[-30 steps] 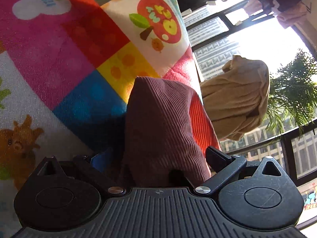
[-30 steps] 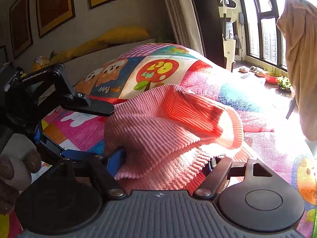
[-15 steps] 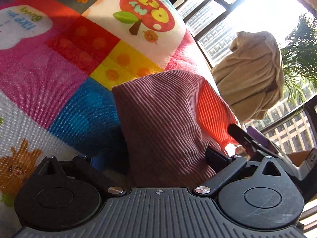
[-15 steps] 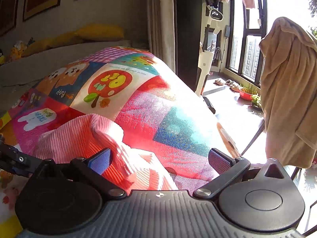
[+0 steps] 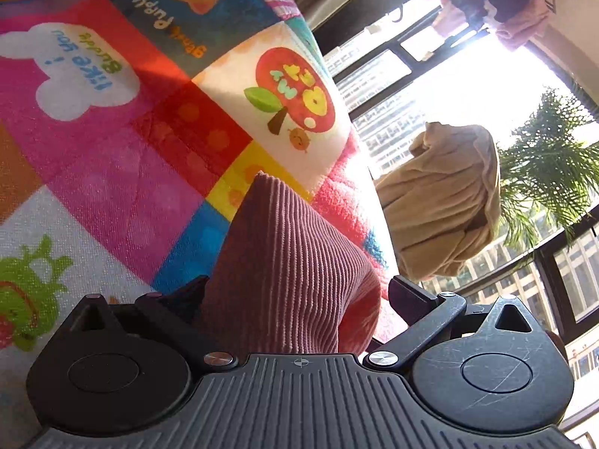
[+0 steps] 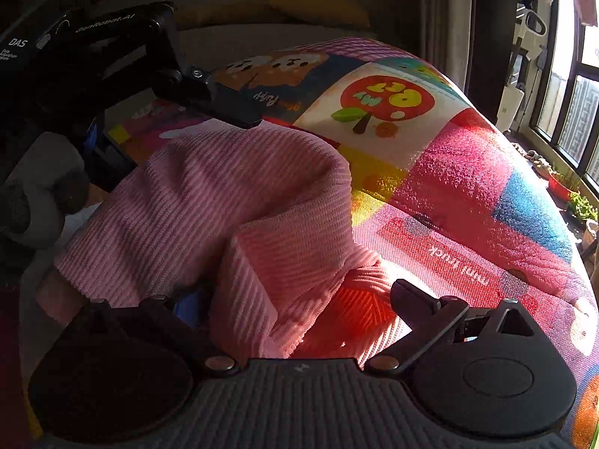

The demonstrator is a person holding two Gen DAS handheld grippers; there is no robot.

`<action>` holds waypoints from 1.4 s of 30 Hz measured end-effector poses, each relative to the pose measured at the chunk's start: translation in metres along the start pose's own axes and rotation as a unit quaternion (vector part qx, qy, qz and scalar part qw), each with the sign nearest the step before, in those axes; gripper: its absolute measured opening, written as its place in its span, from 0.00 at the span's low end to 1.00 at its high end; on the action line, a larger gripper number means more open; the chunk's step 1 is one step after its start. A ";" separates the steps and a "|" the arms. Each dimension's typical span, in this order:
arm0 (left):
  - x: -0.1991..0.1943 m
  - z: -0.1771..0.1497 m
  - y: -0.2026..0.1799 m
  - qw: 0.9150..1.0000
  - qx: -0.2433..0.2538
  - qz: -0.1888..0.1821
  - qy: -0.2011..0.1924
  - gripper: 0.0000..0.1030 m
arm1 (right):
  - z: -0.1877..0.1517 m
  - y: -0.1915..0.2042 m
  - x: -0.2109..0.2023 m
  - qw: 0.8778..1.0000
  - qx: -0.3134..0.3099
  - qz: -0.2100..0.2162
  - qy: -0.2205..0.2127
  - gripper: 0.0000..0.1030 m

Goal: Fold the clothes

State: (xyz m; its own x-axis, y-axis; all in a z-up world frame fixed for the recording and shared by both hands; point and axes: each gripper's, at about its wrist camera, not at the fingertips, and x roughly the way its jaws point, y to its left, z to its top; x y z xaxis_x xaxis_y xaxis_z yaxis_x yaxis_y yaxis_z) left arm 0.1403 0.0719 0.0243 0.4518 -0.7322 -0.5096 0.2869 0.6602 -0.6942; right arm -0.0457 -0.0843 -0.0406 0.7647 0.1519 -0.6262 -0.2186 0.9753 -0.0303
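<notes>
A pink ribbed knit garment (image 6: 243, 202) lies bunched on a bed under a colourful patchwork quilt (image 6: 468, 187). In the left wrist view a fold of it (image 5: 292, 269) rises between the fingers of my left gripper (image 5: 299, 295), whose jaws stand wide apart around the cloth. In the right wrist view my right gripper (image 6: 295, 299) is also wide open, with the garment's edge draped between its fingers. The left gripper also shows in the right wrist view (image 6: 209, 93), just above the far side of the garment.
A beige cloth (image 5: 445, 202) hangs by the bright window, with a palm plant (image 5: 546, 172) beside it. Yellow pillows (image 6: 318, 7) lie at the bed's head. A grey plush toy (image 6: 37, 194) sits at the left. Pots (image 6: 561, 187) stand on the sill.
The right gripper has swung back onto the garment, which again lies between its fingers. The left gripper has shifted; the fold between its fingers now stands as a narrower peak.
</notes>
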 end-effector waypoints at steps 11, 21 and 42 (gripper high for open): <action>-0.050 0.001 -0.015 0.988 0.128 0.080 -0.029 0.98 | 0.034 -0.110 -0.055 0.962 0.253 0.096 -0.048 1.00; -0.018 -0.048 -0.062 0.965 0.256 0.003 0.059 0.99 | 0.027 -0.111 0.030 0.849 0.428 0.307 0.043 1.00; -0.047 -0.070 -0.058 0.945 0.318 -0.015 0.072 0.99 | 0.023 -0.100 0.058 0.839 0.422 0.343 0.016 1.00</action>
State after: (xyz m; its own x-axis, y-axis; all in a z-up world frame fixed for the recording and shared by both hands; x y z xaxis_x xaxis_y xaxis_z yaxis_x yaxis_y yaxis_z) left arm 0.0435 0.0562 0.0525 0.3287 -0.7367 -0.5910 0.7680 0.5727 -0.2868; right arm 0.0343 -0.1694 -0.0564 0.6157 0.7321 -0.2914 -0.0829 0.4280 0.9000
